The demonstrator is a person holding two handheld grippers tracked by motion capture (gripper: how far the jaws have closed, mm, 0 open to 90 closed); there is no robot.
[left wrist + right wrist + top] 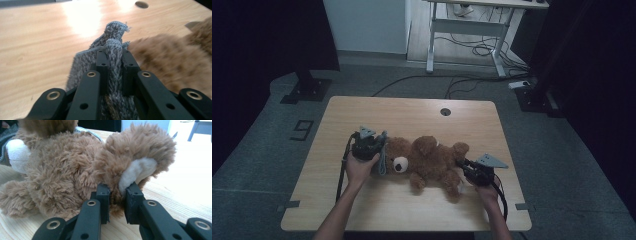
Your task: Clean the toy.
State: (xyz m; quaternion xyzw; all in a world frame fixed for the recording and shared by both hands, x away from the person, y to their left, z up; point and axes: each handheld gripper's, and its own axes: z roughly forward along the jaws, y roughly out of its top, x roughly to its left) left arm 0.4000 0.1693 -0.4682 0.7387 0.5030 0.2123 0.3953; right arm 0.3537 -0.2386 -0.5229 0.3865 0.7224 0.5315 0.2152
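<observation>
A brown teddy bear (427, 160) lies across the middle of the wooden table (412, 112), its white muzzle (400, 164) toward the left. My left gripper (381, 145) is at the bear's head, shut on a grey knitted cloth (113, 47) that bunches up between the jaws; the brown fur (165, 57) lies just to its right. The cloth hangs beside the head (382, 161) in the high view. My right gripper (463, 163) is shut on the bear's foot (135, 170), its jaws pinching the fur by the cream sole; the gripper's tips (117, 190) rest close to the tabletop.
A round cable hole (445, 111) sits near the table's far edge, also seen as a dark hole (141, 4). Bare wood surrounds the bear on all sides. Beyond the table stand a white desk frame (464, 25) and loose floor cables (477, 50).
</observation>
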